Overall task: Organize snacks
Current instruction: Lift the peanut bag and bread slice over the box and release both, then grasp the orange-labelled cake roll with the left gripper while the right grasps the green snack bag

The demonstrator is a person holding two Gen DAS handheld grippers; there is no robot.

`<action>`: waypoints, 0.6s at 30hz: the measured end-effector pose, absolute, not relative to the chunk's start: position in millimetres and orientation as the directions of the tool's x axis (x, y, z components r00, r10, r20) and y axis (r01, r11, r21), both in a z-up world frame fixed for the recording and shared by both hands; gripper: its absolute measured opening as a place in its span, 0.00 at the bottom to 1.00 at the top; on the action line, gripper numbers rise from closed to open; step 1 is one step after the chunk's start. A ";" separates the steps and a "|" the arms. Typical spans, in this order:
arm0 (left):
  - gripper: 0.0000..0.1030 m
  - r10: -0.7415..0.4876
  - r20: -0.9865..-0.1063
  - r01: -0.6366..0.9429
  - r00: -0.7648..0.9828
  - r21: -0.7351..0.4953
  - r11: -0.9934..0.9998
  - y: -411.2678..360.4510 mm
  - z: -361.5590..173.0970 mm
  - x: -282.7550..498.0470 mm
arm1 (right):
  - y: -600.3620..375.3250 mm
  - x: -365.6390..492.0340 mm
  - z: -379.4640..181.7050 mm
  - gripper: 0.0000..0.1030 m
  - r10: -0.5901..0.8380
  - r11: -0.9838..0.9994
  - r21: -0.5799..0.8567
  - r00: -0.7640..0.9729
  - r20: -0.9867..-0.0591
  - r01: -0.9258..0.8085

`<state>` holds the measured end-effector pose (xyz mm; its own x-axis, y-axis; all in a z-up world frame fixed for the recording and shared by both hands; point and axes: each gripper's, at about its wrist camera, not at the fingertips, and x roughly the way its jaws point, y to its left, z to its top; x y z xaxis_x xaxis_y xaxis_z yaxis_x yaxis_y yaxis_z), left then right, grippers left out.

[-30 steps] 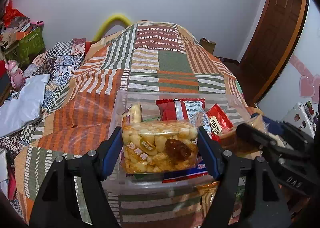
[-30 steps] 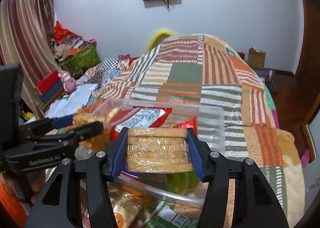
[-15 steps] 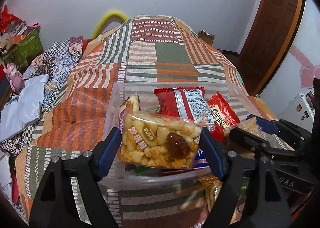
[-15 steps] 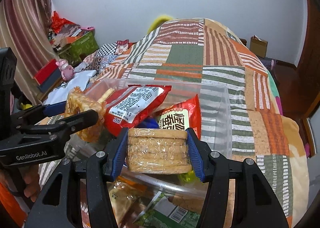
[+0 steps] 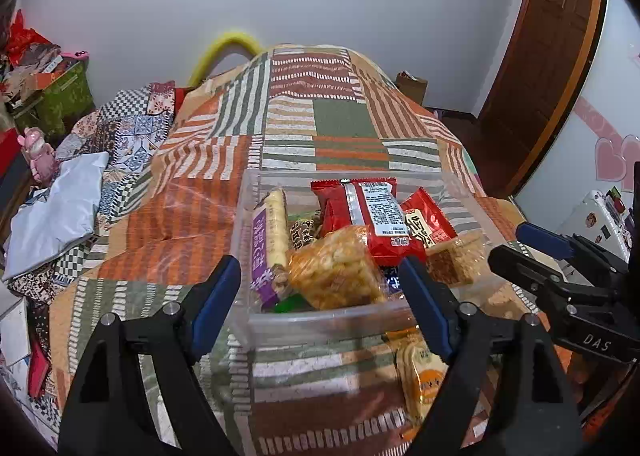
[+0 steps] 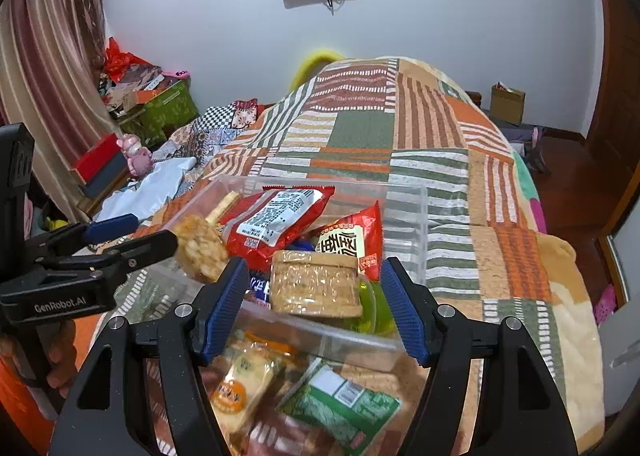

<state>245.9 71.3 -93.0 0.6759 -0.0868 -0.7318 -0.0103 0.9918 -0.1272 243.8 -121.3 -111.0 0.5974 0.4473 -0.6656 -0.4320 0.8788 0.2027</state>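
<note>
Both snack packs dropped into clear bin (image 5: pixel 320 322), tools opening, "GenRobot.AI" (image 6: pixel 60 306).

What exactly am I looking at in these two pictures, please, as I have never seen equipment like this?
No robot here: a person holds a two-finger clamp in each hand, each with a fisheye camera looking along its fingers. One picture is from the left gripper, the other from the right gripper. A clear plastic bin of snacks sits on a patchwork bedspread. Both jaws have just been opening and hold nothing: the puffed-snack pack and biscuit pack now lie in the bin. More packets, like the green one, wait in front.
</note>
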 end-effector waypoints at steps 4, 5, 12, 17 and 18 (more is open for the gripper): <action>0.81 -0.083 -0.730 -0.017 0.678 -0.129 0.992 71.0 -86.5 231.3 | -128.1 234.3 -107.2 0.64 0.448 0.878 0.200 0.601 -0.662 -0.434; 0.81 -0.083 -0.732 -0.017 0.677 -0.129 0.992 70.1 -85.9 227.9 | -130.1 231.3 -106.5 0.64 0.446 0.879 0.197 0.603 -0.661 -0.434; 0.82 -0.091 -0.747 -0.004 0.658 -0.124 0.992 56.2 -91.8 209.6 | -141.6 216.0 -110.3 0.64 0.434 0.884 0.187 0.600 -0.673 -0.429; 0.82 -0.108 -0.772 0.019 0.626 -0.124 0.992 41.2 -106.4 201.1 | -146.1 208.9 -128.9 0.64 0.414 0.887 0.175 0.568 -0.712 -0.427; 0.82 -0.112 -0.779 0.024 0.617 -0.124 0.992 38.3 -110.3 200.2 | -147.0 208.4 -134.4 0.64 0.409 0.888 0.174 0.558 -0.722 -0.426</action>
